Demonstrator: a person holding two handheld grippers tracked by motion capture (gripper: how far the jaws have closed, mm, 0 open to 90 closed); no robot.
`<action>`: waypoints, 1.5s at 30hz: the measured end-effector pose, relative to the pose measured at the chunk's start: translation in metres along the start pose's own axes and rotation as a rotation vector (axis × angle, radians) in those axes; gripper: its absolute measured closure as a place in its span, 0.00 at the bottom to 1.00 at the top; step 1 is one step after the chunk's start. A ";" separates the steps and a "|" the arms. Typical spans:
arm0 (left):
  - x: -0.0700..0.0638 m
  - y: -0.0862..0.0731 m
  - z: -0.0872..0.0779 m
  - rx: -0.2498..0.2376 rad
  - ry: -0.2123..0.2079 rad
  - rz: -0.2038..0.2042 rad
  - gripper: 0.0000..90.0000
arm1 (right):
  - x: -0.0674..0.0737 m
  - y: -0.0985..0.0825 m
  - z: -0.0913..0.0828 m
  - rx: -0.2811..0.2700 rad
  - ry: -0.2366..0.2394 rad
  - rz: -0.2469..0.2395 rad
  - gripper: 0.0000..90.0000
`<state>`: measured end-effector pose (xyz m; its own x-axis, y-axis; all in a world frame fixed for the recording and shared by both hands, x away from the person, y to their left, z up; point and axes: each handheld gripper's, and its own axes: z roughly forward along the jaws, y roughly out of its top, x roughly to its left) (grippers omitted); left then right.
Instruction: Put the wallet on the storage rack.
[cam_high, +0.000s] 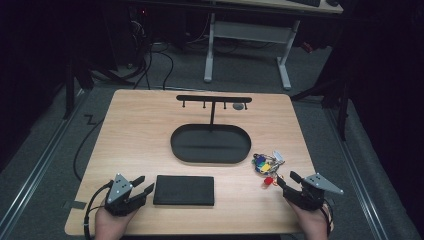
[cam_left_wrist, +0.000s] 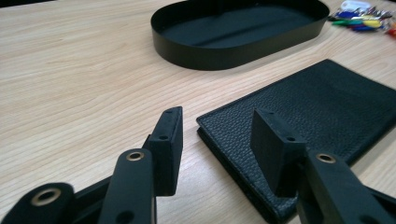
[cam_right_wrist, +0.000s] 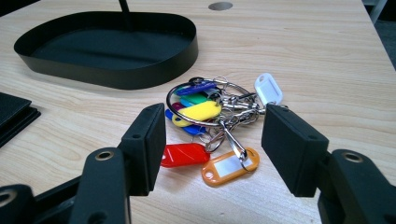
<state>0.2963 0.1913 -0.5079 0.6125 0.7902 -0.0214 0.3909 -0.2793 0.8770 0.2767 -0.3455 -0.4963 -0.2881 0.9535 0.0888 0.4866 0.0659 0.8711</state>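
Note:
A black leather wallet (cam_high: 183, 190) lies flat near the table's front edge. My left gripper (cam_high: 142, 187) rests just left of it, open, its jaws either side of the wallet's near corner (cam_left_wrist: 219, 126). A bunch of keys with coloured tags (cam_high: 267, 165) lies right of a black oval tray (cam_high: 210, 144). My right gripper (cam_high: 285, 180) is open just in front of the keys. In the right gripper view the red tag (cam_right_wrist: 184, 154) and the orange tag (cam_right_wrist: 229, 166) lie between the spread jaws of that gripper (cam_right_wrist: 212, 149).
From the tray's far side rises a black T-shaped stand (cam_high: 213, 99) with small hooks. Behind it a grey round cap (cam_high: 238, 106) sits in the tabletop. Beyond the wooden table (cam_high: 135, 130) are a grey floor, cables and a white desk frame (cam_high: 247, 47).

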 end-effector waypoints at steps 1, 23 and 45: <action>0.000 -0.001 0.001 0.016 0.014 0.003 0.65 | 0.001 0.000 0.001 0.004 0.007 0.001 0.46; -0.046 0.001 0.016 0.110 -0.077 0.310 0.64 | 0.005 0.000 0.008 0.032 0.054 -0.030 0.49; -0.082 -0.003 0.049 0.125 -0.145 0.548 0.42 | 0.000 -0.007 0.001 0.049 0.045 -0.008 0.50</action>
<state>0.2788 0.1007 -0.5326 0.8327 0.4315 0.3471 0.0626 -0.6961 0.7152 0.2747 -0.3456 -0.5028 -0.3283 0.9388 0.1041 0.5236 0.0891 0.8473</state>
